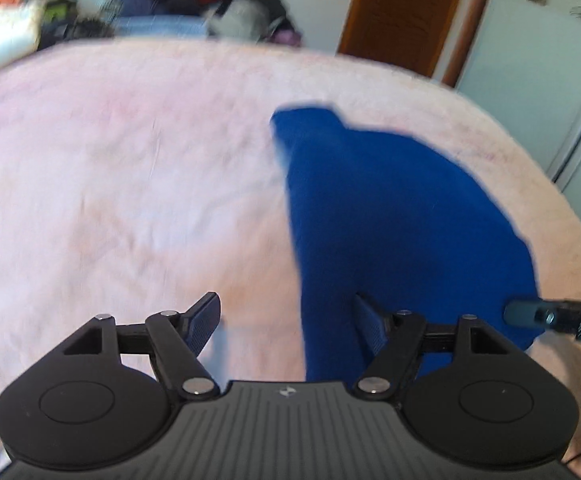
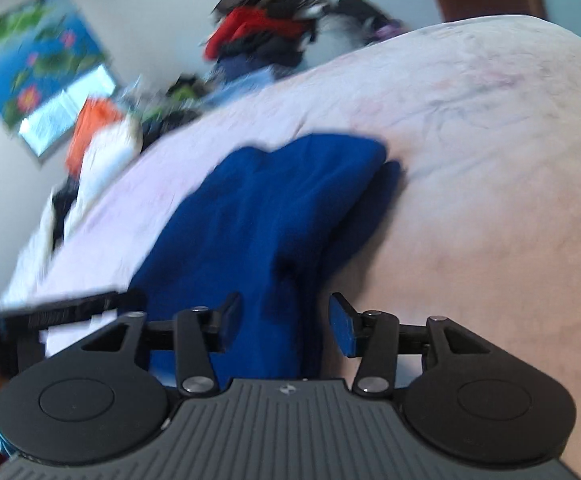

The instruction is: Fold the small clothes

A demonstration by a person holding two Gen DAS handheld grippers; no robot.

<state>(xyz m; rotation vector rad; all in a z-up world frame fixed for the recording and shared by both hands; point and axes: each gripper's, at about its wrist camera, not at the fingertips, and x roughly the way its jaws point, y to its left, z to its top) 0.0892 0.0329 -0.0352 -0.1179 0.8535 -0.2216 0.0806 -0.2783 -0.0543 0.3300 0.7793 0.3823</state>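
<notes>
A small blue garment (image 1: pixel 390 216) lies on the pink bedspread (image 1: pixel 130 184), stretching away from me. My left gripper (image 1: pixel 290 324) is open above its near left edge, with the cloth passing by the right finger. The right gripper's finger tip (image 1: pixel 550 318) shows at the garment's near right corner. In the right wrist view the blue garment (image 2: pixel 274 208) lies bunched with folds, and my right gripper (image 2: pixel 286 324) is open over its near end, with cloth between the jaws. The left gripper's finger (image 2: pixel 74 308) shows at the left.
A pile of clothes (image 1: pixel 170 4) sits at the far edge of the bed, also in the right wrist view (image 2: pixel 266 36). A wooden door (image 1: pixel 402 12) and a white wardrobe (image 1: pixel 550 80) stand at the right. A flower poster (image 2: pixel 38 64) hangs on the wall.
</notes>
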